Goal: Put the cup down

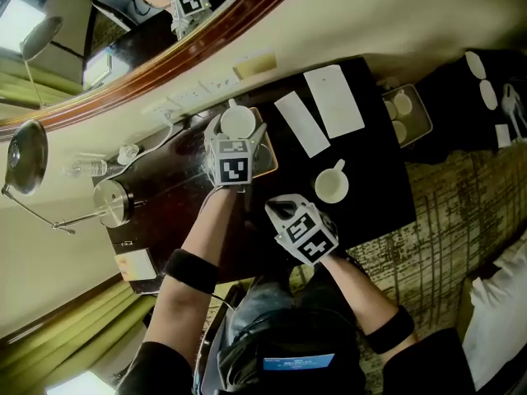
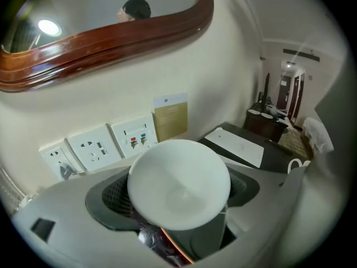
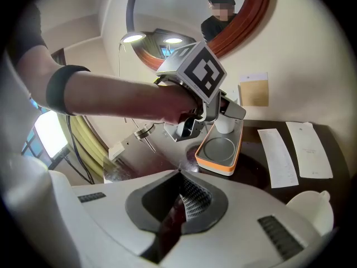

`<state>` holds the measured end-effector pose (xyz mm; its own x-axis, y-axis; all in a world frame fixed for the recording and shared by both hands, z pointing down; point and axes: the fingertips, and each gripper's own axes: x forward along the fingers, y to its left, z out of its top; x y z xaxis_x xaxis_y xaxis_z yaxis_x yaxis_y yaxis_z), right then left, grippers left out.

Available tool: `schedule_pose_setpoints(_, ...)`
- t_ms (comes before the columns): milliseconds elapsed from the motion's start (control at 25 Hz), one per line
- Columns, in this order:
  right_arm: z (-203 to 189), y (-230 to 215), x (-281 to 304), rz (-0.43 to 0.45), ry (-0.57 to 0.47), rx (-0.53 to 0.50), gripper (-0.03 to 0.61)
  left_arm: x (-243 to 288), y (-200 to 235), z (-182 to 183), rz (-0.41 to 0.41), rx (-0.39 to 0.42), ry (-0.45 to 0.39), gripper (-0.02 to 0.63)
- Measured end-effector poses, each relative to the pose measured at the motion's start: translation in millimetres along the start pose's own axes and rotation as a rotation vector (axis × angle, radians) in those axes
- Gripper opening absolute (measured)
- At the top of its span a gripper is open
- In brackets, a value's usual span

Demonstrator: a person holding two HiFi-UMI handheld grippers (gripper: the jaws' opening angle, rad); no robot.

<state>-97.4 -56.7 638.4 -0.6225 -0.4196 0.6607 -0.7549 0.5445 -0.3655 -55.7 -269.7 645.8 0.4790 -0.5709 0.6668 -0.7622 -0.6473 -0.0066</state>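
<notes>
Left gripper, at the centre of the head view, has its jaws set wide around the white cup, pads against its sides. The cup is upright over the upper end of the orange-rimmed tray in the right gripper view; whether it touches the tray I cannot tell. Just below and to the right in the head view, the right gripper has its jaws pressed together on nothing. Right of the tray, a second white cup stands on the dark table, with two paper cards above it. Wall sockets show left of the held cup.
</notes>
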Motion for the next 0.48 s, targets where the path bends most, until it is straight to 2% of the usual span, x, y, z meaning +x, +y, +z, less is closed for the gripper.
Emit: schedule_pose_setpoints(480,-9.3,-7.1,-8.6,-0.015,0.002,0.021,0.002,-9.2,-2.8,-1.3,-0.020,0.032,-0.022,0.433)
